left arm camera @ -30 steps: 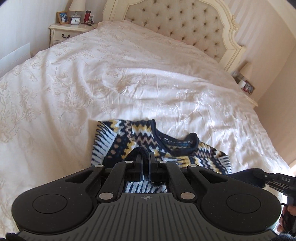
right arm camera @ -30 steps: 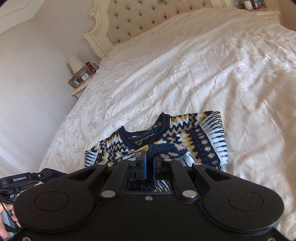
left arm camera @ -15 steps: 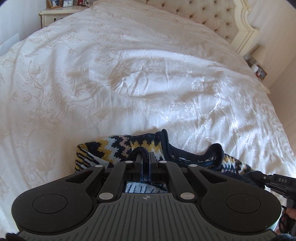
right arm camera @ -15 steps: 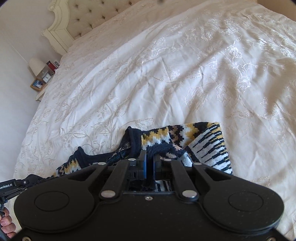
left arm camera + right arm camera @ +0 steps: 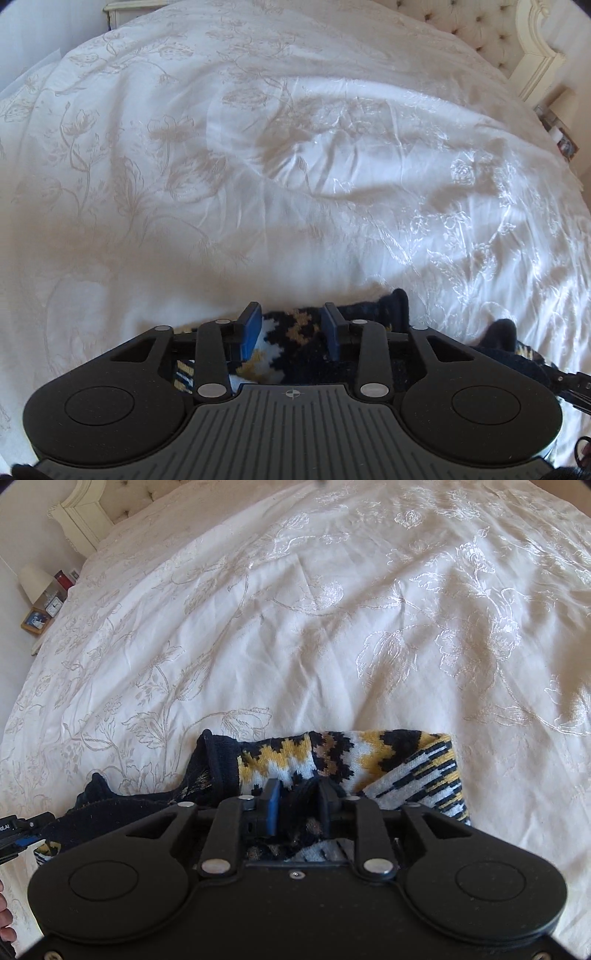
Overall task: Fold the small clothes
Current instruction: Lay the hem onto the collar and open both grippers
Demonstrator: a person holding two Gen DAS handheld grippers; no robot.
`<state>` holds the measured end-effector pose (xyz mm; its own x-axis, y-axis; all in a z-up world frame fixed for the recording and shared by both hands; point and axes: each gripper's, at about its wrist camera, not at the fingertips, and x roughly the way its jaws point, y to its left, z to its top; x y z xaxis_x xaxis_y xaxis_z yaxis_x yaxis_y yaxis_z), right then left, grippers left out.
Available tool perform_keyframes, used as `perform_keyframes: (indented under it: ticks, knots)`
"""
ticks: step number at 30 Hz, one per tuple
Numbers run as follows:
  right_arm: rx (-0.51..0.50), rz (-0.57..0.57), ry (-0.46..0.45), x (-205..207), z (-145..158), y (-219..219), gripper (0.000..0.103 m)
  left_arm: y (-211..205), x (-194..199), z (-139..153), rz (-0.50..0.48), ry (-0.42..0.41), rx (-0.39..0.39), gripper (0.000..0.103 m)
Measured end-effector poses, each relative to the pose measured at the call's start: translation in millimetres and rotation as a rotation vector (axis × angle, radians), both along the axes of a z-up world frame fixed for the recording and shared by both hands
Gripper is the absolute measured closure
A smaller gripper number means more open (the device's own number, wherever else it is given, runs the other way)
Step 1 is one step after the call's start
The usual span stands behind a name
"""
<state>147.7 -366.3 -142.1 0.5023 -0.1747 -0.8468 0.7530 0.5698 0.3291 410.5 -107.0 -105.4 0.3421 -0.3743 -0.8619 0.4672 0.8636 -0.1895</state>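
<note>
A small navy, yellow and white patterned knit sweater (image 5: 369, 760) lies folded on the white bedspread (image 5: 332, 627), close under both grippers. In the left wrist view the sweater (image 5: 291, 332) shows between the blue-padded fingers (image 5: 251, 328). My left gripper (image 5: 291, 321) is open, jaws wide apart just above the knit. My right gripper (image 5: 297, 797) is open too, with the navy hem lying loose between its fingers (image 5: 271, 805). The navy neckline (image 5: 214, 760) sits left of the right gripper. Most of the sweater is hidden under the gripper bodies.
The bedspread (image 5: 258, 166) stretches far ahead, creased and flower-embroidered. A cream tufted headboard (image 5: 517, 37) is at the far end. A nightstand with a lamp and clock (image 5: 40, 594) stands beside the bed. The other gripper's tip (image 5: 14, 830) shows at the left edge.
Both grippers carried the sweater's lower edge forward over its top and came down low to the bed. Both jaws have opened and let go of the fabric.
</note>
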Motion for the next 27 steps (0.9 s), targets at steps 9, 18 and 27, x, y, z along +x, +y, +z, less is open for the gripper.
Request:
perform_keyframes:
  ticks: [9,18,27]
  knots:
    - [-0.213,0.064,0.029,-1,32,23,0.001,1,-10,36,-0.021,-0.067,0.035,0.024]
    - [-0.196,0.340,0.134,9,20,92,0.001,-1,-100,7,-0.213,0.000,0.177,0.022]
    - [-0.251,0.429,0.305,9,-20,79,0.001,13,-107,-53,-0.224,-0.030,0.366,0.000]
